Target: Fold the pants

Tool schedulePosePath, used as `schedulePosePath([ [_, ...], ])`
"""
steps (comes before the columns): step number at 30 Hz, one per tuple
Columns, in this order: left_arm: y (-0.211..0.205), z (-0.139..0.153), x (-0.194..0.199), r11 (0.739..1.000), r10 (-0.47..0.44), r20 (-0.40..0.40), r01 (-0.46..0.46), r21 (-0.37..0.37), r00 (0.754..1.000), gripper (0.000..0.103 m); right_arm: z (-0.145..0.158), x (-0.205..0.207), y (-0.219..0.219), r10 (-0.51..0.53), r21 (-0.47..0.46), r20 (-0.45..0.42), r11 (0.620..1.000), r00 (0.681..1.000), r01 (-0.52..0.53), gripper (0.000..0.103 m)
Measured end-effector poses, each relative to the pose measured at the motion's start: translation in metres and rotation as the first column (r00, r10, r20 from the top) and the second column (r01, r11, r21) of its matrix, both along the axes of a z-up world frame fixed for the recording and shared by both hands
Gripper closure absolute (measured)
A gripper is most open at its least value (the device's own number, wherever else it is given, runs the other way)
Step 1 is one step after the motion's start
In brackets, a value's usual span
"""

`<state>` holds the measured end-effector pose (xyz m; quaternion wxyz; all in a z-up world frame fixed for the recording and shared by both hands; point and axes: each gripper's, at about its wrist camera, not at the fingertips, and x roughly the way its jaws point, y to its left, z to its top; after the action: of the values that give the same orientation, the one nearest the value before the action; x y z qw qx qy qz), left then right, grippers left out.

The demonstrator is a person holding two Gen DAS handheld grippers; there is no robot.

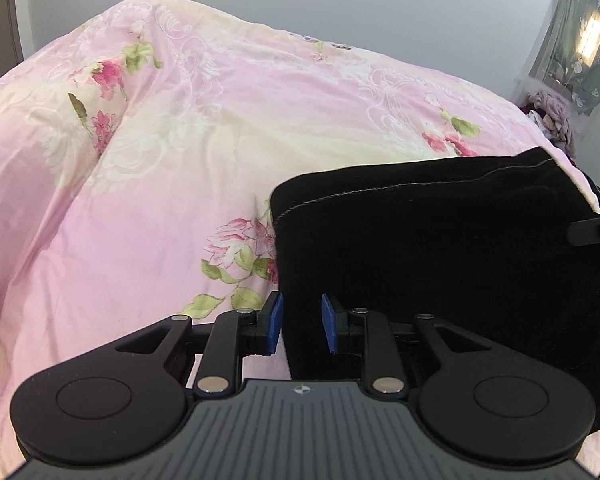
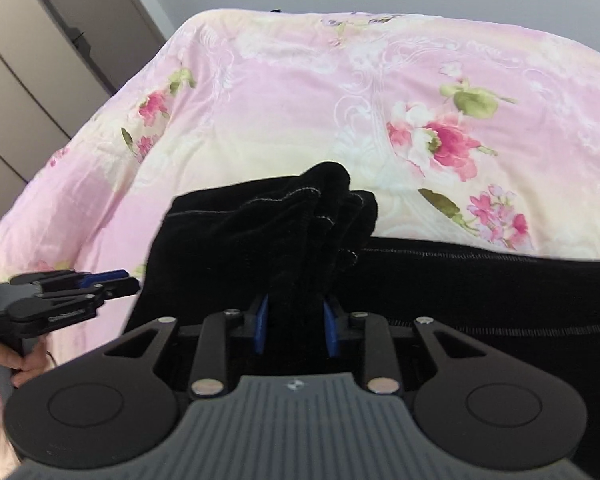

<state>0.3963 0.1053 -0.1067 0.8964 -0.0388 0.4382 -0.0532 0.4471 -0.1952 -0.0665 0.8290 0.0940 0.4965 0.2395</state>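
Two grippers work over black pants [image 1: 440, 240] lying on a bed covered by a pink floral quilt [image 1: 160, 140]. In the left wrist view the pants fill the lower right of the frame as a folded dark block with a stitched edge running along its top. The left gripper [image 1: 301, 322] sits at the bottom centre, its blue-padded fingers [image 1: 275, 318] parted with a clear gap between them; the near left edge of the pants lies in that gap, but the pads are not pressed onto the cloth. At the right edge of that frame a small black part of the other tool shows against the fabric.

In the right wrist view the right gripper [image 2: 294, 326] is at the bottom centre, and its fingers [image 2: 262, 326] are closed on a bunched fold of the pants [image 2: 300, 220], which rises in a crumpled peak in mid-frame. The left gripper [image 2: 100, 280] appears at the left edge, just beside the pants. A wardrobe [image 2: 40, 40] stands in the upper left.
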Motion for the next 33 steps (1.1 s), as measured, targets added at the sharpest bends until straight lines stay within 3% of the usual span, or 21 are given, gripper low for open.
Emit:
schedulePosePath([
  [3, 0.001, 0.007, -0.007, 0.999, -0.011, 0.007, 0.011, -0.031, 1.000, 0.075, 0.026, -0.026, -0.013, -0.062, 0.022, 0.019, 0.998, 0.998, 0.061, 0.080],
  [6, -0.002, 0.010, -0.013, 0.998, -0.034, 0.007, 0.034, -0.049, 0.999, 0.075, 0.033, -0.044, -0.040, -0.149, 0.036, 0.007, 0.988, 0.989, 0.148, 0.080],
  [10, -0.010, 0.007, -0.019, 0.994, -0.081, -0.005, 0.080, -0.072, 0.997, 0.075, 0.013, -0.066, -0.083, -0.255, 0.048, -0.095, 0.964, 0.962, 0.260, 0.080],
  [13, -0.017, 0.001, -0.021, 0.991, -0.109, -0.018, 0.108, -0.077, 0.994, 0.075, -0.018, -0.079, -0.105, -0.311, 0.000, -0.150, 0.949, 0.939, 0.315, 0.080],
  [17, -0.024, -0.007, -0.023, 0.988, -0.119, -0.031, 0.115, -0.102, 0.992, 0.075, -0.067, -0.079, -0.114, -0.323, -0.023, -0.179, 0.946, 0.929, 0.324, 0.079],
  [20, -0.032, -0.019, -0.021, 0.988, -0.111, -0.059, 0.103, -0.115, 0.992, 0.075, -0.087, -0.081, -0.114, -0.305, -0.032, -0.166, 0.952, 0.938, 0.304, 0.077],
  [25, -0.047, -0.039, -0.018, 0.995, -0.091, -0.105, 0.085, -0.060, 0.990, 0.075, -0.080, -0.085, -0.118, -0.268, -0.020, -0.122, 0.963, 0.956, 0.268, 0.068],
  [28, -0.045, -0.033, -0.018, 0.995, -0.085, -0.098, 0.079, -0.065, 0.991, 0.075, -0.068, -0.084, -0.126, -0.289, -0.025, -0.078, 0.957, 0.954, 0.288, 0.052],
  [31, -0.044, -0.021, -0.016, 0.996, -0.077, -0.060, 0.073, -0.056, 0.995, 0.075, -0.065, -0.073, -0.134, -0.309, 0.024, -0.065, 0.950, 0.949, 0.311, 0.049],
  [33, -0.045, -0.016, -0.009, 0.995, -0.066, -0.045, 0.063, -0.072, 0.997, 0.075, -0.073, -0.059, -0.138, -0.313, 0.087, -0.102, 0.943, 0.944, 0.322, 0.048],
])
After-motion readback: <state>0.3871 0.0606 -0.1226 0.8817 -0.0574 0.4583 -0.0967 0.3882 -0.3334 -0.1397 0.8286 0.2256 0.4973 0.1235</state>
